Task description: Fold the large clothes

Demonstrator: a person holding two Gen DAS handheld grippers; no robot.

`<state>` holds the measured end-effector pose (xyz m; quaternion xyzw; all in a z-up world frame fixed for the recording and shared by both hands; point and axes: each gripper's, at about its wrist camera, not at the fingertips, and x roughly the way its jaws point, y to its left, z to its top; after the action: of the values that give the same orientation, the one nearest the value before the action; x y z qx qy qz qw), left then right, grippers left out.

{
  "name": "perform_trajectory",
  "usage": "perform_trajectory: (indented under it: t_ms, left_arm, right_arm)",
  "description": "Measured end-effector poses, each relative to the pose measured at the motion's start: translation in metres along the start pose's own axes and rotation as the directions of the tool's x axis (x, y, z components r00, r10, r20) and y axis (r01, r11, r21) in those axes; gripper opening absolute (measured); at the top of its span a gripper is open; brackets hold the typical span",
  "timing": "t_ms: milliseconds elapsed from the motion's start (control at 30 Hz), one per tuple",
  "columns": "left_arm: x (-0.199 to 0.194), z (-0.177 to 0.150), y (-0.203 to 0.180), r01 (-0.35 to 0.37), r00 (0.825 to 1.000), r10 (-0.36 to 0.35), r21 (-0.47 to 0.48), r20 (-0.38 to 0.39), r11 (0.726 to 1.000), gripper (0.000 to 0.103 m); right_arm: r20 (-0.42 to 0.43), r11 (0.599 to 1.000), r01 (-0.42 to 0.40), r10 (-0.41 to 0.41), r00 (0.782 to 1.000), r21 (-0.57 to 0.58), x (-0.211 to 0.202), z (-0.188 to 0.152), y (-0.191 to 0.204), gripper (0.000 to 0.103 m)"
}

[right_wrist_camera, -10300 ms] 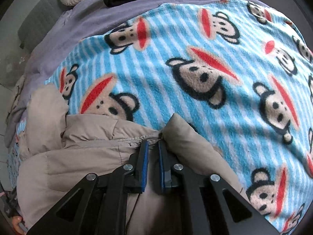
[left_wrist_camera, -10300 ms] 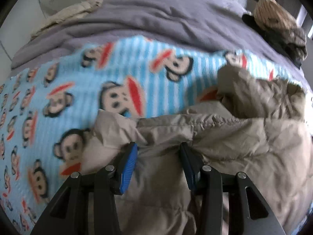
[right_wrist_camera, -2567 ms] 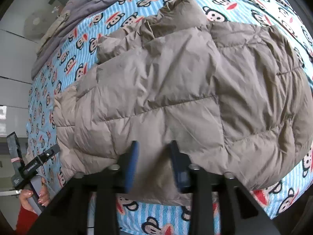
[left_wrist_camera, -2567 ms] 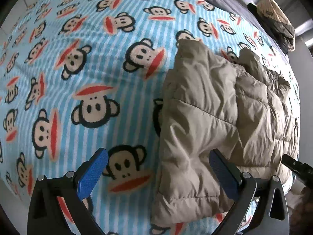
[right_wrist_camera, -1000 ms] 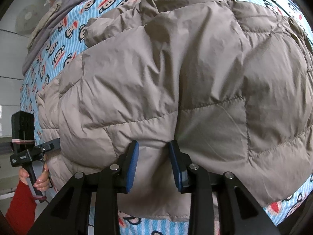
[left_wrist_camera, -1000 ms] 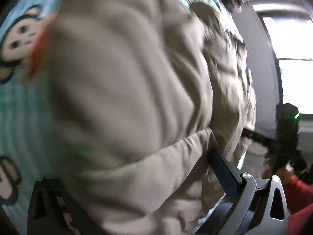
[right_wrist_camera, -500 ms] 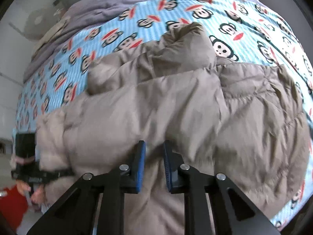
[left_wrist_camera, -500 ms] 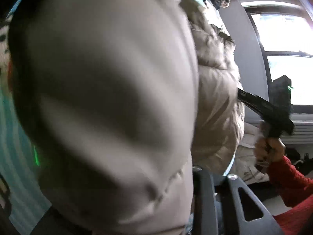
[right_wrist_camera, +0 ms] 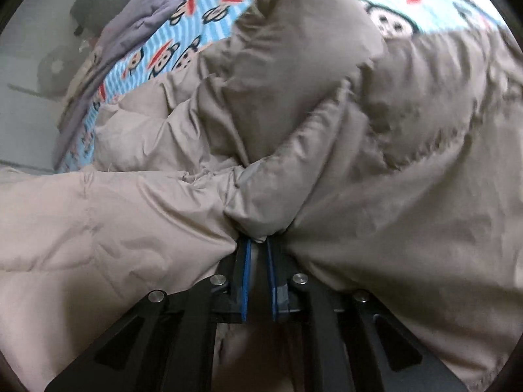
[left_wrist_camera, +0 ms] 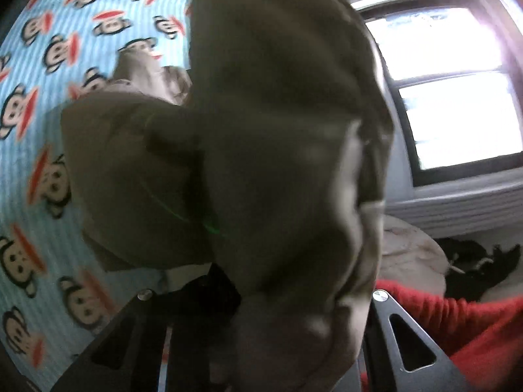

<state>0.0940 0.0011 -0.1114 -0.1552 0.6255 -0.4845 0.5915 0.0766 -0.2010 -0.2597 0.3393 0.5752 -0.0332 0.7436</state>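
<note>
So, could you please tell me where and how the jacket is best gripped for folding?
Judging by its puffiness, grip the jacket at a thin quilted edge from the near side, as the right gripper does: the padding bunches into a narrow ridge there, which shut jaws can pinch.

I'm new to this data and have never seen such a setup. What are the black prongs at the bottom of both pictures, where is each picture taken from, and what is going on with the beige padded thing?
No robot here: a person holds a two-fingered tool in each hand, each with a camera looking along its fingers. One picture comes from the left tool, the other from the right tool. The beige thing is a puffer jacket, lying on a blue monkey-print blanket spread over a bed. The right tool, its blue pads nearly together, pinches a fold of the jacket. The left tool's jaws have just been closing on another part of it; that bunch fills the blurred left view. The red sleeve belongs to the person; a window is behind.
</note>
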Motion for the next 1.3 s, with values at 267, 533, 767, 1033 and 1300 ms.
perform_trajectory:
  t_ms: [267, 533, 767, 1033, 1300]
  left_arm:
    - [0.065, 0.013, -0.083, -0.233, 0.972, 0.235, -0.056, 0.026, 0.971, 0.024]
    - [0.074, 0.014, -0.105, -0.371, 0.927, 0.374, -0.083, 0.017, 0.925, 0.024]
    - [0.135, 0.025, -0.14, -0.459, 0.889, 0.458, -0.039, -0.021, 0.888, 0.025]
    - [0.246, 0.049, -0.14, -0.213, 0.972, 0.214, 0.028, -0.099, 0.977, 0.075]
    - [0.294, 0.068, -0.129, -0.212, 0.963, 0.217, 0.049, -0.157, 0.976, 0.075]
  right_arm:
    - [-0.11, 0.962, -0.215, 0.235, 0.966, 0.17, 0.004, 0.013, -0.042, 0.005]
    - [-0.043, 0.98, -0.198, 0.199, 0.979, 0.029, -0.116, -0.007, -0.082, 0.008]
    - [-0.04, 0.959, -0.201, 0.213, 0.976, 0.201, -0.148, -0.063, -0.185, 0.008]
    - [-0.031, 0.893, -0.336, 0.361, 0.932, 0.299, -0.14, -0.066, -0.225, 0.008]
    - [0.133, 0.94, -0.245, 0.218, 0.967, 0.237, -0.253, -0.106, -0.268, 0.086]
